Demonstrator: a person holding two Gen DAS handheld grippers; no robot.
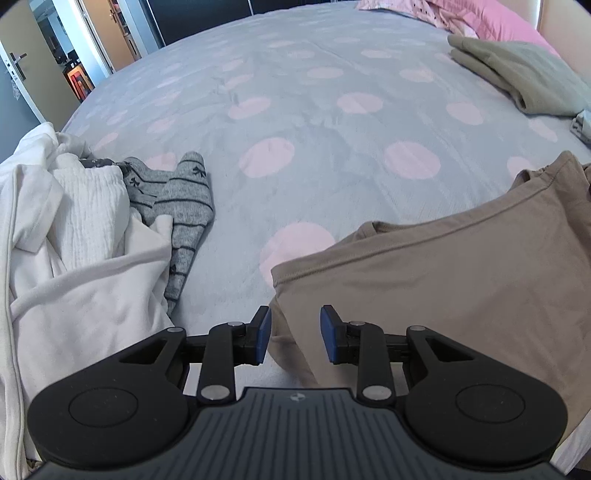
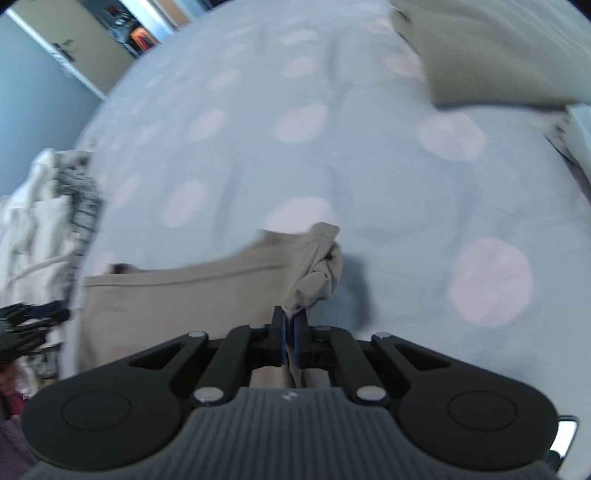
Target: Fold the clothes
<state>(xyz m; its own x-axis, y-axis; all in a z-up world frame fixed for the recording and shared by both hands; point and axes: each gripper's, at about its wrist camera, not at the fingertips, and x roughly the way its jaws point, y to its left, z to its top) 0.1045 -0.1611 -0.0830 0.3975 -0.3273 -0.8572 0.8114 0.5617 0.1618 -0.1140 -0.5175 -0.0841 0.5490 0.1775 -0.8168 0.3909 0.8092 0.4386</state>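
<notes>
A tan garment [image 1: 443, 280] lies spread on the grey bed cover with pink dots [image 1: 295, 110], at the lower right of the left wrist view. My left gripper [image 1: 295, 334] stands open just above the garment's near left corner, with nothing between its blue pads. In the right wrist view, which is blurred, my right gripper [image 2: 293, 325] is shut on a bunched corner of the tan garment [image 2: 184, 295], lifted a little off the bed. The left gripper shows as a dark blur at that view's left edge.
A heap of white clothes [image 1: 74, 240] and a grey striped garment [image 1: 181, 206] lie at the left. A folded olive garment [image 1: 517, 77] sits at the far right, by pink pillows [image 1: 480, 14]. An open doorway [image 1: 66, 48] is at the far left.
</notes>
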